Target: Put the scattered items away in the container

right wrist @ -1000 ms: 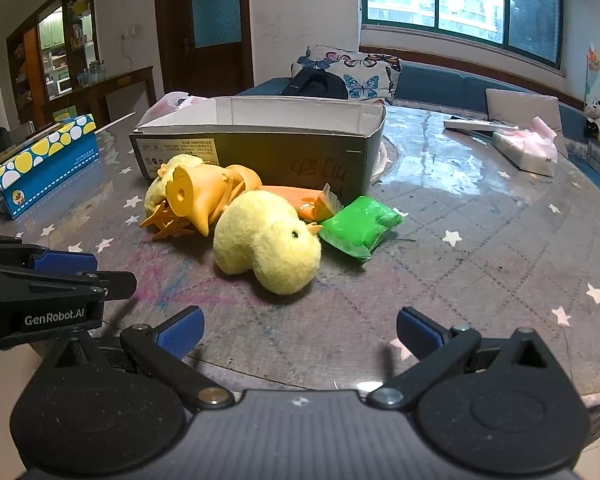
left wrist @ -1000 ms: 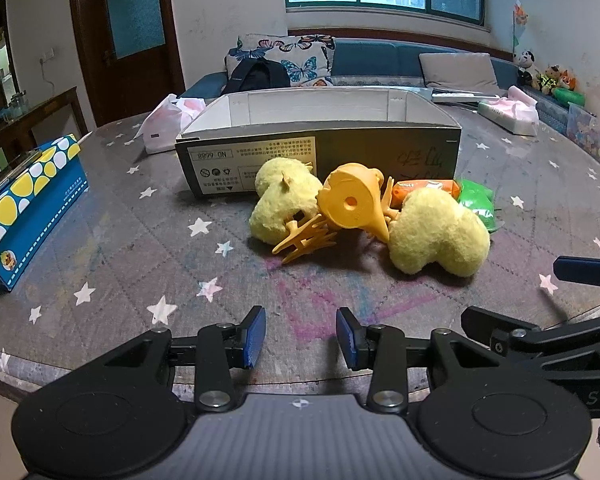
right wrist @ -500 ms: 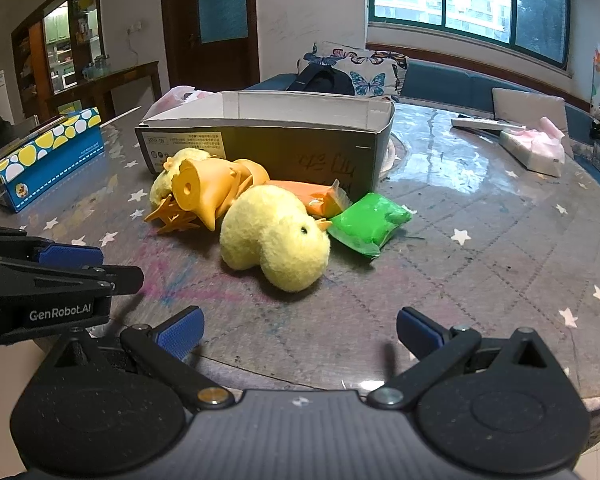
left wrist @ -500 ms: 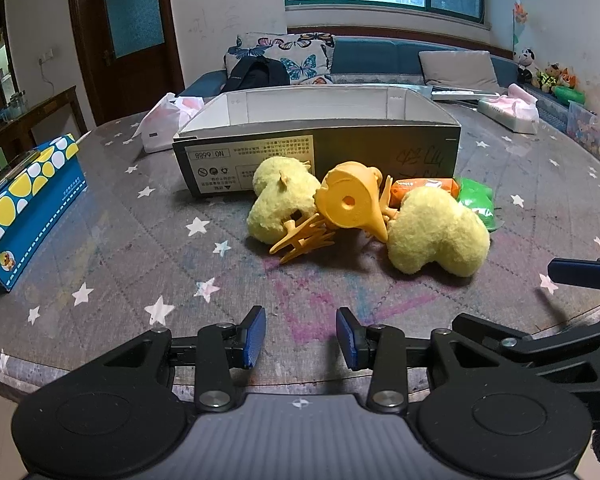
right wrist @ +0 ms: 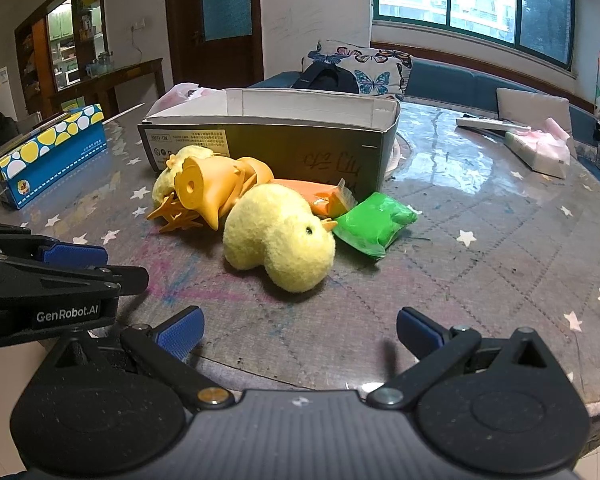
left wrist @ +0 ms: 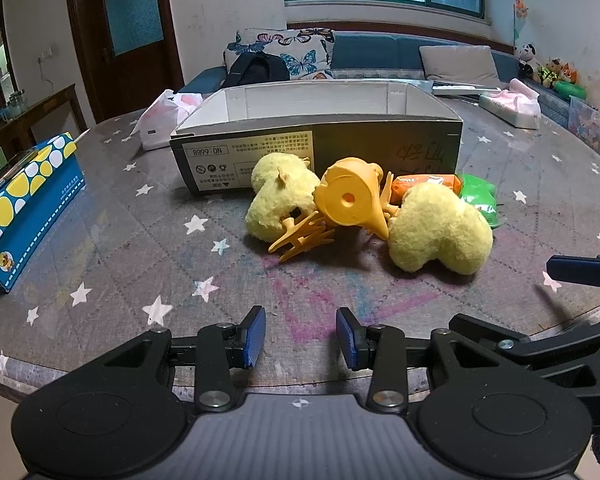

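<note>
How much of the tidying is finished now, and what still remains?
Nothing looks done: the visible part of the cardboard box shows no items. Nothing is in hand; the left gripper and right gripper are open and empty. Left to move: two yellow plush chicks, the orange plastic toy, the orange packet and the green packet, all on the table.

The tabletop (right wrist: pixel 480 200) is covered by a glossy clear sheet over star-printed grey cloth. The box (left wrist: pixel 380 152) is made of matt cardboard, white inside. The two chicks (left wrist: pixel 440 232) are covered in fuzzy yellow plush. The orange toy (left wrist: pixel 352 200) is moulded in smooth plastic. The green packet (right wrist: pixel 374 220) is wrapped in shiny film. Ribbed blue pads (left wrist: pixel 254 336) are fitted on matt black plastic.
</note>
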A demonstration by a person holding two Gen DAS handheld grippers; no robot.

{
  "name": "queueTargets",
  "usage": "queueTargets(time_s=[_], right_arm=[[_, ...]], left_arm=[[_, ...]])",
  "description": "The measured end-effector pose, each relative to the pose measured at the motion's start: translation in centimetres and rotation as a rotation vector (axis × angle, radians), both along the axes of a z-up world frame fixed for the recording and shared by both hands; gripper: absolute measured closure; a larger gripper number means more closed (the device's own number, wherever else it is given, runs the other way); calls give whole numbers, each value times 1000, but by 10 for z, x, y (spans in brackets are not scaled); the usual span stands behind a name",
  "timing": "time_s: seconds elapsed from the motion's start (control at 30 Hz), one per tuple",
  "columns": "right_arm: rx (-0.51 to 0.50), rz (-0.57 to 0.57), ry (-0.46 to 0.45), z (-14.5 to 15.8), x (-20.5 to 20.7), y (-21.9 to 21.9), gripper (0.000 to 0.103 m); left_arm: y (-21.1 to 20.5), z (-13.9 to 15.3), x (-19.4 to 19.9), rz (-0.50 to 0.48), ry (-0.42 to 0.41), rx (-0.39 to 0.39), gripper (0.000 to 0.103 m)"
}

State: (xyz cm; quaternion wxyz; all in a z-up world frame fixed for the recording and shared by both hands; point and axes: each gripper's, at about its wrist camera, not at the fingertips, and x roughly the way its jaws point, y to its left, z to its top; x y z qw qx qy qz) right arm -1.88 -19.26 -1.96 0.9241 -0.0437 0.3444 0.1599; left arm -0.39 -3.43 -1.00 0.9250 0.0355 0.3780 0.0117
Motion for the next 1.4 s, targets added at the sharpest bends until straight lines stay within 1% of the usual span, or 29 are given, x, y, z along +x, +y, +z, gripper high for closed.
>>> queueTargets(time_s=[0.33, 0.83, 1.03, 1.27, 1.4], right_arm=[[0, 4, 16, -3, 6, 1, 0], [6, 25, 17, 1, 13, 3, 0], [1, 41, 23, 0, 18, 7, 0], [5, 45, 24, 3, 25, 8, 0], [-10, 62, 7, 8, 30, 13, 0]], left_arm=[[1, -3, 6, 5, 16, 4, 62], [3, 3, 14, -1, 15, -6, 62], [8, 3, 19, 3, 28, -17, 62], [16, 7, 28, 15, 26, -33, 62], [21, 9, 32, 15, 25, -48, 62]])
